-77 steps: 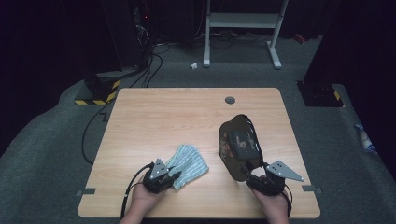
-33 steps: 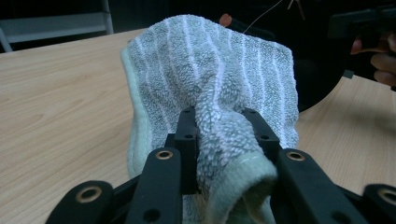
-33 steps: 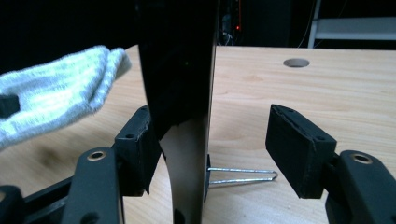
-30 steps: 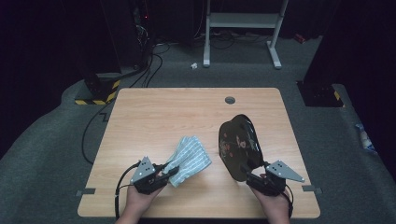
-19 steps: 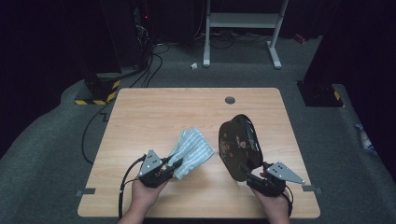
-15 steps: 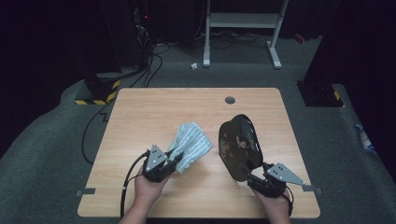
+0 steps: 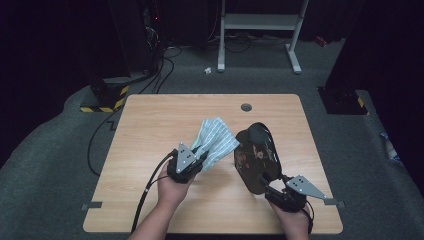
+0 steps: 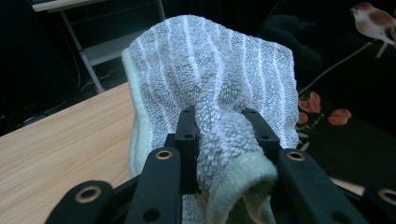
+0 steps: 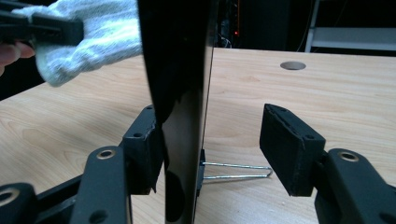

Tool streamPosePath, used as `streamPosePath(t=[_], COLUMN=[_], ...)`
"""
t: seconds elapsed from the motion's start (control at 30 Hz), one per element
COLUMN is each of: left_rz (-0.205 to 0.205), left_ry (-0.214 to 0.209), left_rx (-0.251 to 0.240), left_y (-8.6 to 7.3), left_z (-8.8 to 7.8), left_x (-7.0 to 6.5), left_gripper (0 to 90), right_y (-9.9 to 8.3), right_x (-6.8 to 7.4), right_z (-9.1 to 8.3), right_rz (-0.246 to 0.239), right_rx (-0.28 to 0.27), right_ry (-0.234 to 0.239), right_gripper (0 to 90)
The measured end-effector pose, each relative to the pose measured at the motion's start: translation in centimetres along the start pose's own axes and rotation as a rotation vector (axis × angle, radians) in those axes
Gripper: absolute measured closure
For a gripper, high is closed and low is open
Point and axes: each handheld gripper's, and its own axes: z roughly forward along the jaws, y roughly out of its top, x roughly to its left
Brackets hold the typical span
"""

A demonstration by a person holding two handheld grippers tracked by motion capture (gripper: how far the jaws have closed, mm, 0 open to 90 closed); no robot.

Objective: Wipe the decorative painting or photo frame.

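A: Left claw [image 7: 199, 159] is clamped tight on the striped towel [image 7: 216, 140]. You can see the cloth bunched between both pads in the left claw view, fanning out ahead of the jaws and lifted off the table [image 7: 150, 125].

B: And just beyond that towel, the dark plate [image 7: 256, 157] with the bird and flower pattern stands on edge, close beside the cloth.

A: Right claw [image 7: 272, 192] sits at the plate's lower rim. In the right claw view the plate's edge rests against one pad while the other pad stands well clear, so those jaws are apart, having just been closing a little.

B: A thin wire stand [image 9: 238, 171] lies on the table between the jaws, behind the plate.
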Motion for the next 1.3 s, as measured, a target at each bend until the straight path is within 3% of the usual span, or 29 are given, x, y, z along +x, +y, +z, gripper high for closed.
streamPosePath(t=[0.37, 0.5, 0.67, 0.9, 0.97, 1.17, 1.3], left_rz=[0.022, 0.018, 0.008, 0.013, 0.018, 0.011, 0.006], left_ry=[-0.053, -0.117, -0.185, -0.238, -0.234, -0.209, -0.201], left_rx=[-0.05, -0.082, -0.108, -0.127, -0.127, -0.119, -0.116], left_y=[1.5, 2.2, 2.9, 3.6, 3.6, 3.5, 3.4], left_z=[0.5, 0.1, 0.0, -0.1, 0.0, 0.1, 0.2], left_x=[-1.6, -2.9, -4.2, -5.5, -5.7, -5.1, -4.9], left_gripper=[71.2, 71.1, 71.2, 71.1, 71.1, 71.1, 71.2], right_y=[-0.2, -0.2, -0.2, -0.1, 0.0, 0.0, -0.7], right_x=[0.1, 0.2, 0.3, 0.4, 0.4, 0.3, 0.6], right_z=[0.4, 0.4, 0.4, 0.5, 0.5, -0.1, -0.4], right_rz=[-0.013, 0.001, -0.015, -0.01, -0.007, 0.034, 0.031], right_rx=[0.001, -0.002, -0.008, -0.01, -0.009, 0.004, 0.024], right_ry=[0.017, 0.037, 0.055, 0.071, 0.073, 0.064, 0.066], right_gripper=[48.6, 52.6, 61.4, 71.0, 70.7, 53.0, 50.7])
